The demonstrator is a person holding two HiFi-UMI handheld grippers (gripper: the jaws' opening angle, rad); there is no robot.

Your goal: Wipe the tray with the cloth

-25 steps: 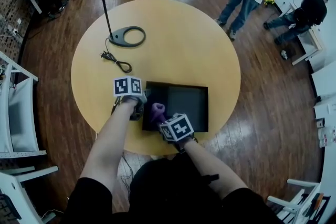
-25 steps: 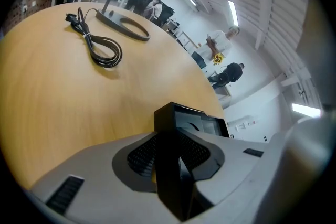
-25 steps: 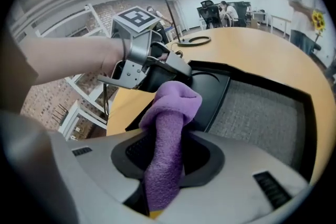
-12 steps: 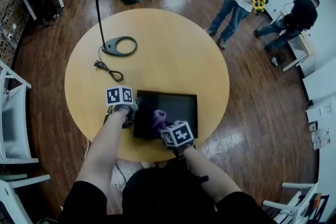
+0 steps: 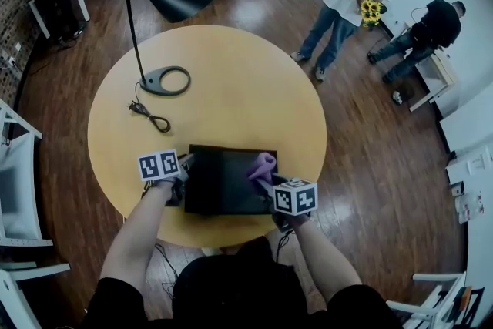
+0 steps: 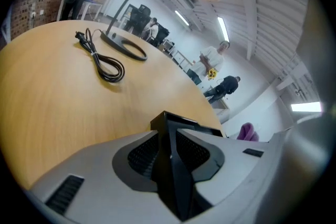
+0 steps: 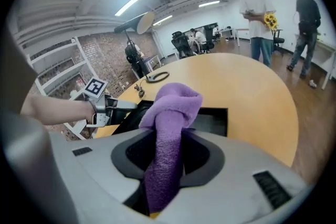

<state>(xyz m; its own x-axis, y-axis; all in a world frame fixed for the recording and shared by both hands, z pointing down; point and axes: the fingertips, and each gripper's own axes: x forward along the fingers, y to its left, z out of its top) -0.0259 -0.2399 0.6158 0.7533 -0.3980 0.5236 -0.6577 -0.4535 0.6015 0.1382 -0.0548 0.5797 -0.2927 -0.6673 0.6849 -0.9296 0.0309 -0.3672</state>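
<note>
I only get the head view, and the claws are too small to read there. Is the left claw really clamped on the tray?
Observer: Yes. The left gripper view shows the left claw shut on the black tray, gripping its edge.
Operator: And the other side?
Observer: The right gripper view shows the right claw shut on the purple cloth, whose bunched end sticks out past the jaws, in front of the tray.

Black short-sleeved top (image 5: 231, 293), forearms bare below sleeves. Left gripper (image 5: 182, 179) at tray (image 5: 223, 196) left edge, right gripper (image 5: 269, 182) at tray right side: pale grey shells, dark ribbed pads (image 6: 143, 152). Left cube (image 5: 159, 164), right cube (image 5: 295, 197): white, black square markers.
</note>
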